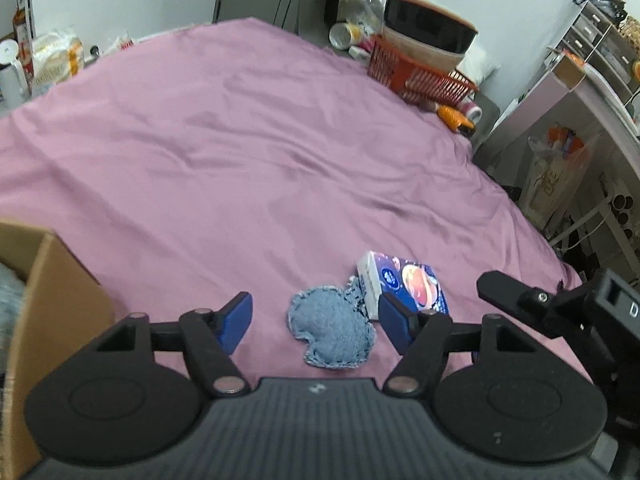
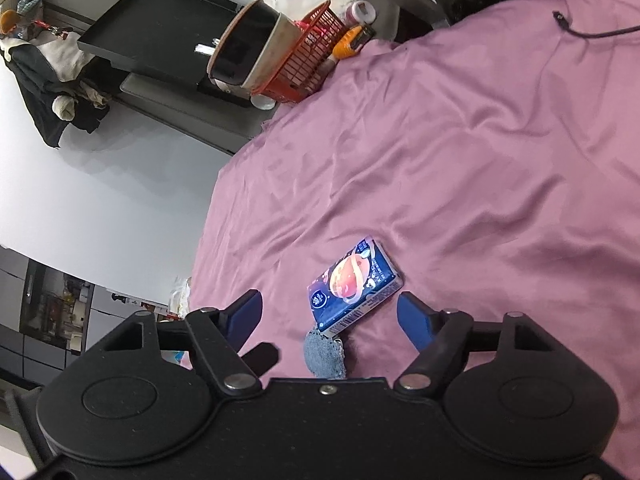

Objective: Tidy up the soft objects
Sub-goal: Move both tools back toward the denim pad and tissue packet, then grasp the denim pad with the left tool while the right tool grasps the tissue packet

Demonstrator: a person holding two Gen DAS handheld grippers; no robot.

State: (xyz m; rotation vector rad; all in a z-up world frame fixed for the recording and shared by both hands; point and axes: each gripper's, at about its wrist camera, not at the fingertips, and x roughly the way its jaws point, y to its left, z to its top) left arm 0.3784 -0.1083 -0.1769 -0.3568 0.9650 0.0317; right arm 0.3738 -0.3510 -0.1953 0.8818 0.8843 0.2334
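Observation:
A blue denim heart-shaped pad lies on the pink bed sheet, between the fingers of my open, empty left gripper. A dark blue tissue pack lies touching the pad's far right edge. In the right wrist view the tissue pack lies between and just ahead of the fingers of my open, empty right gripper, with the denim pad partly under its near end. The right gripper also shows in the left wrist view, at the right.
A brown cardboard box with grey soft material inside stands at the near left. A red basket holding a black-and-cream pot sits at the bed's far right corner. Shelves and bags stand right of the bed. A black cable lies on the sheet.

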